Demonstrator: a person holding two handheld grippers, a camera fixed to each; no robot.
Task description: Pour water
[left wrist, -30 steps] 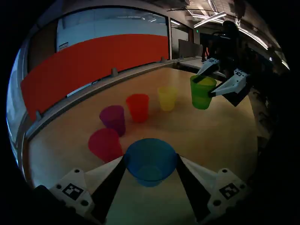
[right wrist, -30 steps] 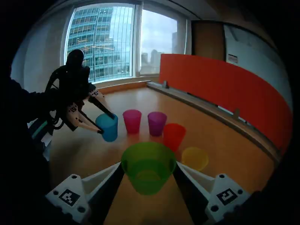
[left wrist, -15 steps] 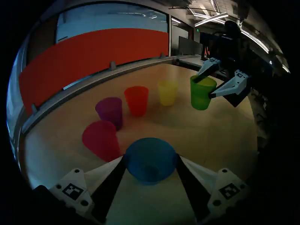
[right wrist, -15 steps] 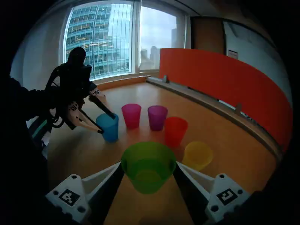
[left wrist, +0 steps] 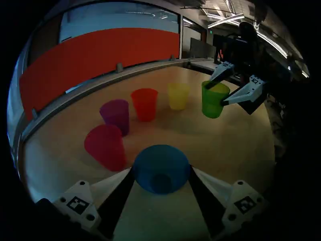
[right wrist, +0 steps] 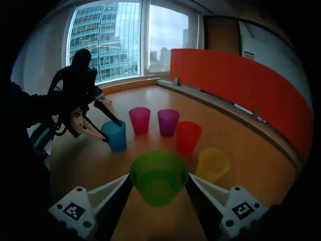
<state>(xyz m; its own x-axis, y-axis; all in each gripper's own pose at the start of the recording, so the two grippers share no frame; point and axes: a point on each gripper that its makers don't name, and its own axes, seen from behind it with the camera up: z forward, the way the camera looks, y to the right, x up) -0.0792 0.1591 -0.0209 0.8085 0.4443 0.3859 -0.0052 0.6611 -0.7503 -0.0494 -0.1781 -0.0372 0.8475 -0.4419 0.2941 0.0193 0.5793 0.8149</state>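
A long orange partition (left wrist: 100,52) runs along the far edge of a pale wooden tabletop (left wrist: 228,136); at its foot lies a grey rail (left wrist: 92,86) with small upright clips; above it rises a white wall (left wrist: 120,18). Past one end of the partition stands a brown panel (right wrist: 220,36), then tall windows (right wrist: 108,44) — glass towers and grey sky outside; past the other end, a dim office under ceiling strip lights (left wrist: 224,20).
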